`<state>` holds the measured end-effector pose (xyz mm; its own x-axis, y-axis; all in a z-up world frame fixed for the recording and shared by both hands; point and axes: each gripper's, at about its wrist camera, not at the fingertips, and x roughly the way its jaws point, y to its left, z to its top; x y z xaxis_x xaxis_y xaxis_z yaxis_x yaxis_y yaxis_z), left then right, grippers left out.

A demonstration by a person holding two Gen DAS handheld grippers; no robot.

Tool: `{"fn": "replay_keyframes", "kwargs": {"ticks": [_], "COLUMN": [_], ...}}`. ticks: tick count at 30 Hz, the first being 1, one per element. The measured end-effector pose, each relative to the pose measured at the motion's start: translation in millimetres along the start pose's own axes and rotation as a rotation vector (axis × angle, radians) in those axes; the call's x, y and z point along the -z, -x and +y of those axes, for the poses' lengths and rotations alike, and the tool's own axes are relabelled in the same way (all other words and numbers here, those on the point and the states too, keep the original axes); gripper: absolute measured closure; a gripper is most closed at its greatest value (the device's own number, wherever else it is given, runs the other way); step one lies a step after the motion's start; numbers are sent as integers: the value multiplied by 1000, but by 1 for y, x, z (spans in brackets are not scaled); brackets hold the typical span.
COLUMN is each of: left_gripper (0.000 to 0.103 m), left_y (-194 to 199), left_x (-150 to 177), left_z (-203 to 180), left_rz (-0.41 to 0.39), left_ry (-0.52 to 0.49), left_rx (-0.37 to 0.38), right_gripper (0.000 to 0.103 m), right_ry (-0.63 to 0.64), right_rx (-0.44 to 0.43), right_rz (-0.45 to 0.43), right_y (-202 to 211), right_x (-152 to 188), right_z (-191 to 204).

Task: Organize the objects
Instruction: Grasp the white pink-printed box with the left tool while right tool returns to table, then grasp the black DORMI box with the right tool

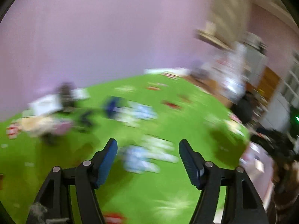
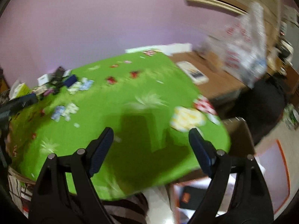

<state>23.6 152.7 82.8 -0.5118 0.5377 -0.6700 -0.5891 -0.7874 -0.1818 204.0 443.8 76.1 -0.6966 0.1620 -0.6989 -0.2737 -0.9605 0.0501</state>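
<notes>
Both the left claw and right claw are released and empty; small blurred packets lie scattered on the green cloth-covered tabletop, so organizing seems hardly begun.

Blurred view over a table under a green cloth, seen between open gripper fingers.

The right gripper holds nothing, jaws wide apart. Small packets lie scattered left; a pale yellow item sits near the cloth's right edge.

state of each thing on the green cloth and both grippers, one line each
left hand-held gripper: open, empty
right hand-held gripper: open, empty
green cloth: spread flat
blue-white packets: loose on the cloth
yellow-white packet: lying by the cloth's edge
</notes>
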Motion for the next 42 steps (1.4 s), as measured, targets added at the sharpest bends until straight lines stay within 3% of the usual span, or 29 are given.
{"fn": "replay_keyframes", "kwargs": {"ticks": [4, 8, 13, 19, 21, 22, 30, 34, 39, 42], "left_gripper": [18, 18, 18, 17, 22, 33, 33, 34, 34, 34], "left_y": [1, -26, -62, -100, -104, -102, -60, -23, 41, 61], "left_x": [-30, -55, -78, -87, -82, -81, -50, -23, -4, 12], "left_z": [82, 140, 172, 186, 193, 194, 182, 181, 178, 194], "left_rz": [-22, 31, 94, 201, 220, 214, 212, 176, 46, 19], "left_ry": [176, 284, 371, 382, 392, 384, 283, 289, 319, 366], "left_rx": [-143, -215, -277, -361, -363, -350, -229, -164, -229, -235], "right_gripper": [18, 18, 18, 18, 18, 18, 17, 12, 11, 11], "right_ry": [50, 114, 189, 213, 205, 209, 249, 251, 301, 356], "right_rx": [-76, -149, -181, -208, -219, -226, -270, -310, -308, -277], "right_rz": [-8, -23, -35, -30, -25, -23, -33, -28, 8, 28], "right_y": [-19, -35, -48, -63, -70, -73, -98, -115, -151, -173], "right_x": [-27, -51, -70, -82, -88, -91, -126, -142, -163, -169], "right_z": [43, 86, 122, 142, 150, 155, 207, 239, 296, 334]}}
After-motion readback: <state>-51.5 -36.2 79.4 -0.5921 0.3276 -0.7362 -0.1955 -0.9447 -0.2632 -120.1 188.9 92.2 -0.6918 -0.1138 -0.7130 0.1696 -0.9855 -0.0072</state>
